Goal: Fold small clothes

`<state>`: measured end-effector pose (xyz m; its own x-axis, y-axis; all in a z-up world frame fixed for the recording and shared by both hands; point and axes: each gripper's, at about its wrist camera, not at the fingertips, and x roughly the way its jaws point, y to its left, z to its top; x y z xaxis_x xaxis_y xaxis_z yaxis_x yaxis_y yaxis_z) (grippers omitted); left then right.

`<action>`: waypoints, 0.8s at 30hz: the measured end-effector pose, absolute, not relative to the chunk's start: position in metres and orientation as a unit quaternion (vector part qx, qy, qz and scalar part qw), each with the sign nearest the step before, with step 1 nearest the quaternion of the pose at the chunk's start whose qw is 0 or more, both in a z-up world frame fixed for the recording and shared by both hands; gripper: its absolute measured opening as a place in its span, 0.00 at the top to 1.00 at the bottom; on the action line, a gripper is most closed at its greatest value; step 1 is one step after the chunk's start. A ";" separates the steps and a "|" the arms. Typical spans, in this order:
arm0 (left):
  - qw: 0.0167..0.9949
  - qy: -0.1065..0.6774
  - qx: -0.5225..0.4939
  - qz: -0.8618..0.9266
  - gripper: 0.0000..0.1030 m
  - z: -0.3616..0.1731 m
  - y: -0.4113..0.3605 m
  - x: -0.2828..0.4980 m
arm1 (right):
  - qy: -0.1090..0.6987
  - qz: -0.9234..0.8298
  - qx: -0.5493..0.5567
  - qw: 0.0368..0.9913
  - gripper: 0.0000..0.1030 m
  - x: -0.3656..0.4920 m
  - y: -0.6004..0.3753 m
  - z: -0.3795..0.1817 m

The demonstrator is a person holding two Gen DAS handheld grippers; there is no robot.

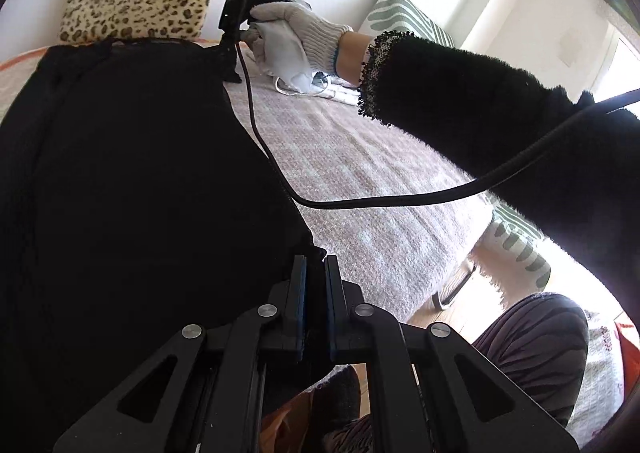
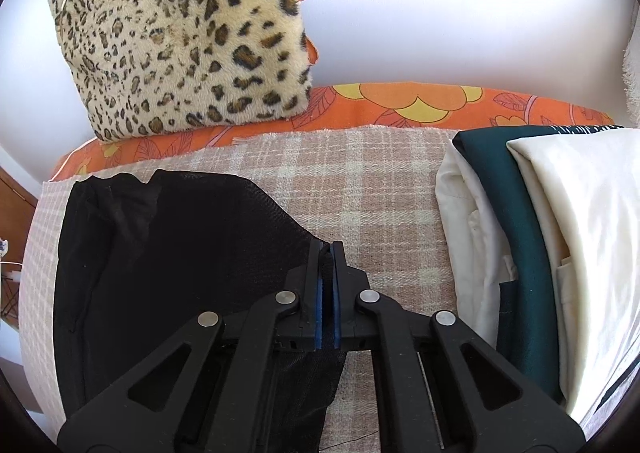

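Observation:
A black sheer garment (image 1: 140, 173) lies spread on a pink checked blanket (image 1: 360, 157). My left gripper (image 1: 316, 265) is at the garment's near corner, its jaws shut on the black cloth. At the far corner a gloved hand (image 1: 288, 29) holds my right gripper (image 1: 232, 65) down on the cloth. In the right wrist view the same black garment (image 2: 160, 245) fills the left side, and my right gripper (image 2: 328, 249) is shut on its right edge, with a fold of black fabric pinched between the blue pads.
A leopard-print cushion (image 2: 180, 33) leans on the wall behind. Folded white and dark green clothes (image 2: 560, 233) are stacked at the right on the blanket (image 2: 380, 181). A black cable (image 1: 360, 205) hangs across it. White cords (image 1: 332, 91) lie beyond the black sleeve (image 1: 480, 113).

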<state>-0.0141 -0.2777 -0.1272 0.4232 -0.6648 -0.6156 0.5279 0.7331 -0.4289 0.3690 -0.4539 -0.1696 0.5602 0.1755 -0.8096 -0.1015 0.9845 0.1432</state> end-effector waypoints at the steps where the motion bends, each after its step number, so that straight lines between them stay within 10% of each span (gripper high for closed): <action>1: 0.840 0.403 -0.091 -0.352 0.94 -0.129 -0.275 -0.016 | 0.460 0.081 0.039 0.883 0.96 0.368 -0.451 -0.166; 24: 0.842 0.405 -0.171 -0.312 0.94 -0.141 -0.210 -0.028 | 0.433 0.105 -0.072 0.892 0.97 0.351 -0.313 -0.113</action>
